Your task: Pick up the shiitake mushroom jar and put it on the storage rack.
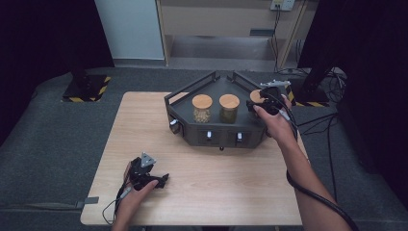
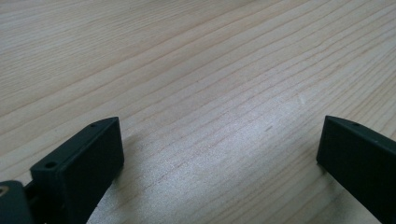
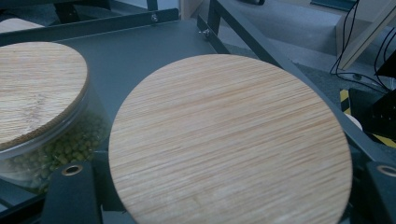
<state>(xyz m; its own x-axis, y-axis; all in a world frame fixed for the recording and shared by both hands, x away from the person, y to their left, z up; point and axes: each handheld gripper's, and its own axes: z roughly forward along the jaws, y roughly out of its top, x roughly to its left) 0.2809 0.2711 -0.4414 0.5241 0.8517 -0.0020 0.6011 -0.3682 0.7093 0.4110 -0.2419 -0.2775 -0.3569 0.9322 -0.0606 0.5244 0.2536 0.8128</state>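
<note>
Tabletop (image 1: 202, 183): pale wood; carries a dark rack at its far edge and the left hand-held gripper near its front left
Rack (image 1: 192, 126): dark metal tray with rails and an angled front – three jars with round wooden lids stand in a row on it
Left jar (image 1: 202, 109): pale beige contents, kind hard to make out
Middle jar (image 1: 229, 109): small green beans seen through the glass in the right gripper view
Right jar (image 3: 229, 140): at the rack's right end – lid fills the close view, body and contents hidden beneath it
Right hand-held gripper (image 1: 254, 107): clamped on the right jar under its lid, jaw tips cut off
Left hand-held gripper (image 2: 219, 154): jaws spread wide over bare wood, holding nothing
</note>
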